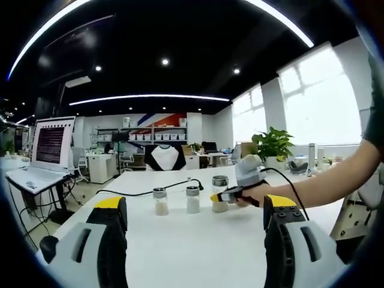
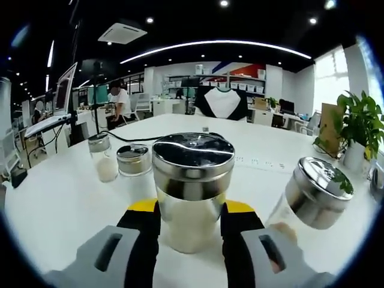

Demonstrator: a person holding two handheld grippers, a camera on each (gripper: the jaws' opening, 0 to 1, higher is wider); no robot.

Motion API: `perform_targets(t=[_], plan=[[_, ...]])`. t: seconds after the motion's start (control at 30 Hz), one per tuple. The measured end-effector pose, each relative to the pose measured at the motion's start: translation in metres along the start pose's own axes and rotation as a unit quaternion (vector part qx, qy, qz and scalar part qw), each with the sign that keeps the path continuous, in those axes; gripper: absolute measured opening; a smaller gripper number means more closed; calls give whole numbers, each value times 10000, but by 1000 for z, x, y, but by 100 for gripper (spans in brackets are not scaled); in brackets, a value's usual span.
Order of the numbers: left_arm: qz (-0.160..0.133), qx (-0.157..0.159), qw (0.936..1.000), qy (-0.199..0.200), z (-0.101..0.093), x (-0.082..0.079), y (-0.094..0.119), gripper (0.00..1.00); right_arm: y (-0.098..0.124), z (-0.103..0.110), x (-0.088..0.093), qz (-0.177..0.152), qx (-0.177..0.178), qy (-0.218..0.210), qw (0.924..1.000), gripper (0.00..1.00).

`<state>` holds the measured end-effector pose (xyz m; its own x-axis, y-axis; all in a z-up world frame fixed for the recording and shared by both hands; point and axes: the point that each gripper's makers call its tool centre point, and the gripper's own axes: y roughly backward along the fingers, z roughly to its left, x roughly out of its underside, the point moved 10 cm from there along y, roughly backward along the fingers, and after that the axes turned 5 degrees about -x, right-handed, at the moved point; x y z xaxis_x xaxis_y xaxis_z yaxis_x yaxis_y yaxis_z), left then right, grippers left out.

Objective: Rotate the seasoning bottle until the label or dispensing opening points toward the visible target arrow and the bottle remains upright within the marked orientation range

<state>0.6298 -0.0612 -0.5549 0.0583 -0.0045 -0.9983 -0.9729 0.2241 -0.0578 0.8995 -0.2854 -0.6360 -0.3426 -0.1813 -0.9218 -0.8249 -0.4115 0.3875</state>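
Held upright on the white table (image 2: 54,204) is a glass seasoning bottle (image 2: 192,186) with a shiny metal lid; my right gripper (image 2: 192,223) has a jaw pressed against each of its sides. From the left gripper view this bottle (image 1: 220,193) is the rightmost of a row, and the right gripper (image 1: 235,193) reaches it from the right in a person's hand. My left gripper (image 1: 195,204) hangs open well in front of the row, nothing between its jaws.
Two more bottles (image 1: 160,201) (image 1: 192,199) stand left of the held one, and another bottle (image 2: 313,192) is close on its right. A black cable (image 1: 138,191) crosses the table behind them. A laptop (image 1: 51,144) is at the left, a plant (image 2: 360,129) at the right.
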Motion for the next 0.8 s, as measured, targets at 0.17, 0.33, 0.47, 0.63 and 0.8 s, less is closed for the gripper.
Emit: perform_targets(t=[0.17, 0.33, 0.47, 0.63, 0.8], plan=[[13, 26, 10000, 32, -1, 2, -1, 100, 8, 6, 5, -8, -75, 29, 10000, 38], [54, 35, 9999, 109, -2, 7, -1, 100, 16, 10, 8, 18, -137, 13, 9999, 38], [67, 80, 9999, 86, -4, 7, -2, 99, 24, 16, 11, 55, -185, 36, 9998, 38], [-47, 53, 9999, 74, -4, 3, -1, 99, 30, 19, 14, 41, -186, 27, 9998, 38], [-119, 95, 9999, 32, -4, 0, 0, 99, 39, 24, 18, 63, -258, 50, 9996, 38]])
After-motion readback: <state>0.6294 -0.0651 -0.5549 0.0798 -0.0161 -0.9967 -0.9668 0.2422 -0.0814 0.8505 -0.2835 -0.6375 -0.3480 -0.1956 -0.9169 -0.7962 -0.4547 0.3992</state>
